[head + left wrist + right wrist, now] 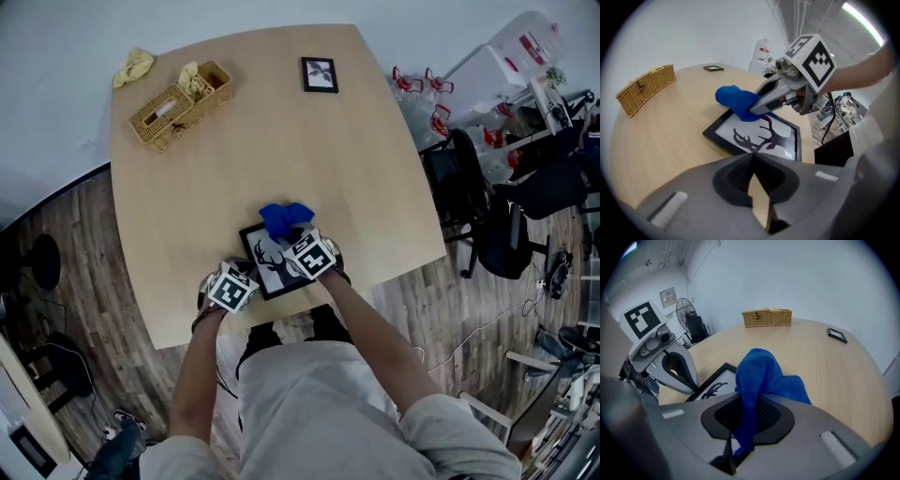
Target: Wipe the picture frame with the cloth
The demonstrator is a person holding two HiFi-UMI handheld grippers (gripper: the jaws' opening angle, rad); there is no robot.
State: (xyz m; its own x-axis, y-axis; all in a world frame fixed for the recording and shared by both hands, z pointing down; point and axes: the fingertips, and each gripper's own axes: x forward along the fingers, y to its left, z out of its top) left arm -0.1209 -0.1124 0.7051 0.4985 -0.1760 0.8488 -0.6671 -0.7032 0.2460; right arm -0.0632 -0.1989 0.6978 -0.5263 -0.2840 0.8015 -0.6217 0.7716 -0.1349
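- Wood table (187, 187): the work sits at its near edge, right in front of the person.
- Black picture frame (265, 267) with a stag print lies flat there, glass up.
- Blue cloth (286, 217) is bunched at the frame's far edge, touching the glass by the stag's antlers.
- Right gripper (745, 427): jaws pinched on a fold of the cloth, the rest spilling out ahead of the tips.
- Left gripper (752, 168): jaws pressed together with nothing between them, just beside the frame's near-left corner. Cannot tell whether it touches the frame.
- Step, as judged: wiping is under way at the far end, and most of the glass toward the person looks uncovered.
- Next move calls for dragging the cloth back across the glass with light downward pressure. The frame is loose, so the left gripper likely has to brace it.
- Wicker basket (180, 103), small second frame (320, 74) and yellow rag (134, 66) sit at the far side, well apart. Nothing blocks the stroke.
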